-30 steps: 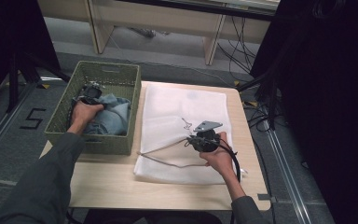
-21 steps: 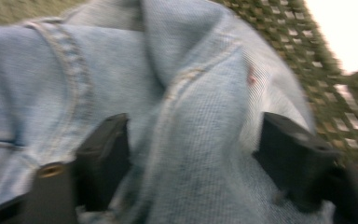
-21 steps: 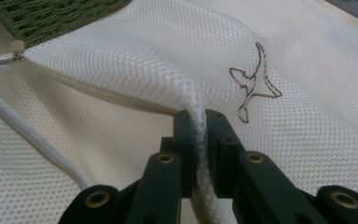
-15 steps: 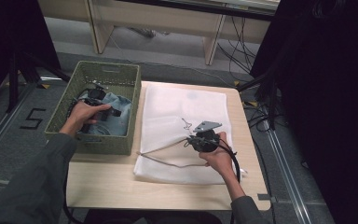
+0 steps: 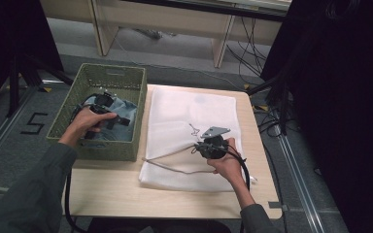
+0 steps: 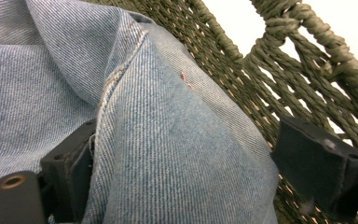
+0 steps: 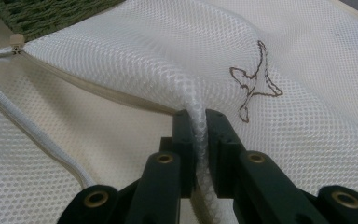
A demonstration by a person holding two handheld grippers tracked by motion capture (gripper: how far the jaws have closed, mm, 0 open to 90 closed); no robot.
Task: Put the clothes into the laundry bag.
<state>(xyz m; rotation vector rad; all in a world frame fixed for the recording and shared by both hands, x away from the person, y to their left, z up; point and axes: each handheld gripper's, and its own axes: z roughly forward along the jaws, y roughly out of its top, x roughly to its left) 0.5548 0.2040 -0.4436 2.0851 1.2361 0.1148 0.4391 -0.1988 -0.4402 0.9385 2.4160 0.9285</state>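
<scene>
left claw (image 6: 182, 177) just spread around jeans (image 6: 168, 140); right claw (image 7: 196, 126) pinches mesh bag (image 7: 121, 56).

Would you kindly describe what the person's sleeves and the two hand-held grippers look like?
The person wears grey long sleeves. Each hand-held gripper is black: the right hand-held gripper carries a grey three-cornered plate on top and trails a black cable. The left hand-held gripper has flat black jaws with brass-coloured rivets, seen in the gripper views.
</scene>
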